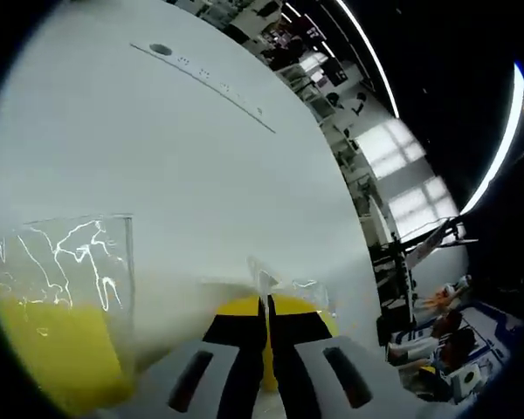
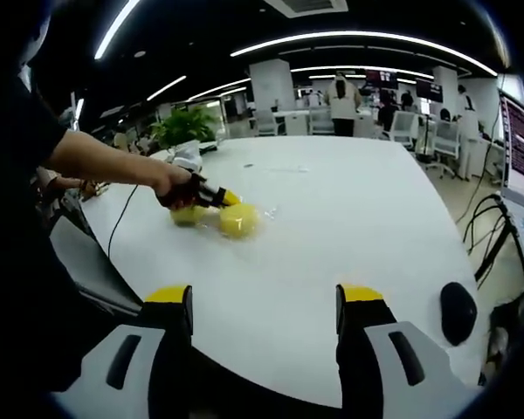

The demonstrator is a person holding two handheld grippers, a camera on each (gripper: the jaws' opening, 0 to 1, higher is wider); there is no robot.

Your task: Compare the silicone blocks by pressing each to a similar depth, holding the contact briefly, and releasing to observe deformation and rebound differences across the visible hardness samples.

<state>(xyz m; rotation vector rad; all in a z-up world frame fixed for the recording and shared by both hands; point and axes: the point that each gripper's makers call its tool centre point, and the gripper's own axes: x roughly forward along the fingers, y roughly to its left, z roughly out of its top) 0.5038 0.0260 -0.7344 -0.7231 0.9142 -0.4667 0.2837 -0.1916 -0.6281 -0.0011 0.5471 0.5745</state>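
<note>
Left gripper (image 1: 264, 349): fingers closed, tips pressing the round yellow block (image 2: 238, 220); press apparently underway. Right gripper (image 2: 264, 305): fingers open, idle. Second block (image 1: 52, 349), left on the counter (image 2: 332, 227): seemingly remaining.

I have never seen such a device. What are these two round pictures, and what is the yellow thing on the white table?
A person holds one gripper in each hand, and each carries a fisheye camera. In the left gripper view, the left gripper, jaws together, presses its tip against a yellow silicone block in clear wrapping; a second yellow block lies beside it. The right gripper view looks across the white table from farther back: the right gripper is open, holding nothing, and the person's hand is working at the blocks.
</note>
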